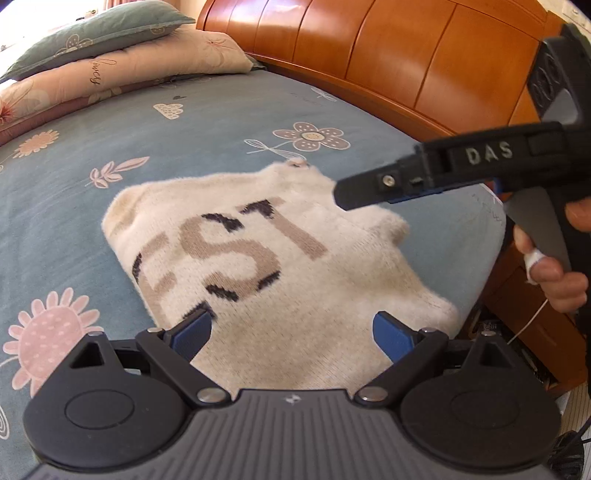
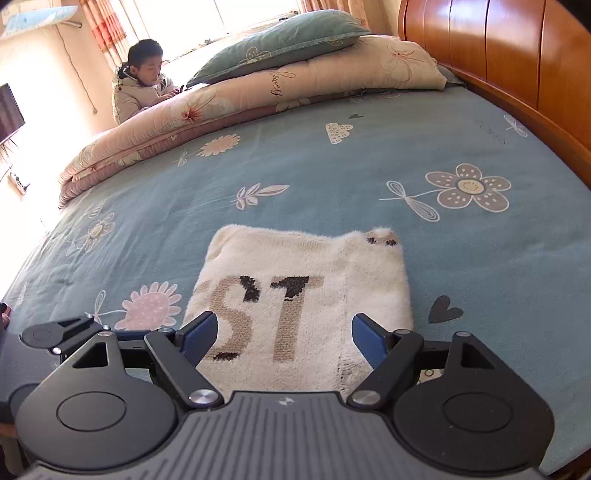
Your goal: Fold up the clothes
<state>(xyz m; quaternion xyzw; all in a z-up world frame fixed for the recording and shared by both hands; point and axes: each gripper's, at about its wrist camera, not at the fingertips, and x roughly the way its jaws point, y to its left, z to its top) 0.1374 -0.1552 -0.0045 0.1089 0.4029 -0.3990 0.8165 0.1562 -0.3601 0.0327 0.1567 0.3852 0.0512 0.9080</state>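
Left gripper (image 1: 291,328) and right gripper (image 2: 284,338) both hang with jaws spread, grasping nothing, above a folded cream sweater (image 2: 295,295). The sweater lies flat on the blue floral bedsheet (image 2: 332,177), well apart from 2 stacked pillows (image 2: 280,40).

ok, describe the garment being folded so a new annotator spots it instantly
On the bed with the blue floral sheet, near the wooden headboard, lies a folded fuzzy cream sweater. Unlike the stacked quilt and pillow further back, it carries big tan letters with black patches.
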